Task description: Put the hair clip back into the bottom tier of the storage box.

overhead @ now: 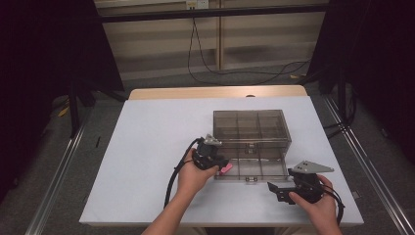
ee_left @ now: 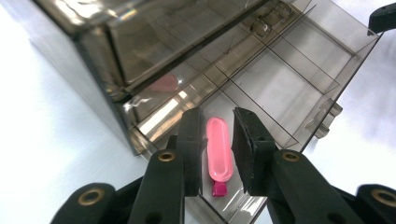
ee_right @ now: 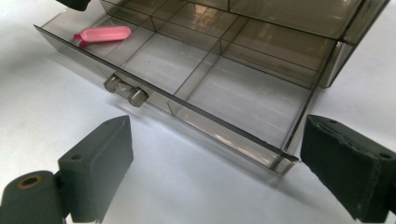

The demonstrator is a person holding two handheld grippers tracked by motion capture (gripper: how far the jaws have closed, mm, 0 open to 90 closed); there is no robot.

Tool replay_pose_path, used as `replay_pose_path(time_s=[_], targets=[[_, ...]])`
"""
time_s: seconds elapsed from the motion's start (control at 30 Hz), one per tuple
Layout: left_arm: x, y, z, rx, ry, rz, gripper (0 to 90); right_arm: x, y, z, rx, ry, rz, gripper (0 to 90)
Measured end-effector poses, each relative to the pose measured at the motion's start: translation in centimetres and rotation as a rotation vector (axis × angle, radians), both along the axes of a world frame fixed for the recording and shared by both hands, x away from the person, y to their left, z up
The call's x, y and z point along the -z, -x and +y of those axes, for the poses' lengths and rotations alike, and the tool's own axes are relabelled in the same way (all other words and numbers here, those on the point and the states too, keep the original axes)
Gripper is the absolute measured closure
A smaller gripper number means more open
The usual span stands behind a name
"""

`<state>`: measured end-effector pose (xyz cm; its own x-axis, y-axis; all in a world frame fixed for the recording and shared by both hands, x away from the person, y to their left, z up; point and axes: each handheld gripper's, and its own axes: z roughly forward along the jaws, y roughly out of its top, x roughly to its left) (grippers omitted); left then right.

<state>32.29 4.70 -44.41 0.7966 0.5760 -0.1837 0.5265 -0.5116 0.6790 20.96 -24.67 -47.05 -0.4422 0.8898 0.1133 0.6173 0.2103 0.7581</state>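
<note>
Our left gripper (ee_left: 217,151) hangs released, jaws either side of the pink capsule (ee_left: 219,148) that lies in the end compartment of the pulled-out drawer (ee_right: 210,119). Our right gripper (ee_right: 219,168) waits wide open on the counter (overhead: 147,147), ready to push the drawer in.

You won't find any lettering, label, brand, number or sign that can be read here. The smoky transparent plastic drawer box (overhead: 248,128) ahead of your tongs carries no print, and neither does the pink translucent capsule-shaped piece (ee_left: 219,149) lying between the left tongs' jaws. A small yellowish tag (overhead: 191,4) far beyond both tongs is too small and blurred to make out.
</note>
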Motion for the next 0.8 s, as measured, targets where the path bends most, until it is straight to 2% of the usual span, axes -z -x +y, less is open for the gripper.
replay_pose_path(time_s=[0.13,0.3,0.37,0.43,0.63,0.7,0.73,0.77,0.8], targets=[[-0.4,0.0,0.5,-0.013,0.012,0.007,73.9,-0.2,0.0,0.1,-0.001,-0.003,-0.006,9.4],[-1.4,-0.1,0.7,-0.003,0.0,0.007,75.6,-0.5,0.1,0.2,-0.002,-0.014,-0.005,9.5],[-1.7,-0.1,0.7,-0.008,0.02,0.013,76.3,-0.5,0.1,0.2,-0.001,-0.015,-0.005,9.6],[-2.0,-0.2,0.8,0.001,0.008,0.008,77.2,-0.6,0.1,0.1,-0.006,-0.019,-0.007,9.6],[-2.7,-0.4,0.8,0.003,0.026,-0.001,81.6,-0.7,0.2,0.2,-0.008,-0.023,-0.011,10.0],[-3.1,-0.6,0.9,0.01,0.005,-0.002,82.3,-0.7,0.2,0.2,-0.009,-0.025,-0.011,10.0],[-3.2,-0.6,0.8,0.006,0.014,-0.009,82.8,-0.7,0.2,0.2,-0.006,-0.028,-0.008,10.0],[-3.4,-0.6,0.9,0.01,0.007,-0.01,83.1,-0.7,0.2,0.2,-0.009,-0.023,-0.008,10.0],[-3.5,-0.6,0.9,0.009,0.02,-0.015,83.5,-0.7,0.2,0.2,-0.011,-0.024,-0.008,10.0]])
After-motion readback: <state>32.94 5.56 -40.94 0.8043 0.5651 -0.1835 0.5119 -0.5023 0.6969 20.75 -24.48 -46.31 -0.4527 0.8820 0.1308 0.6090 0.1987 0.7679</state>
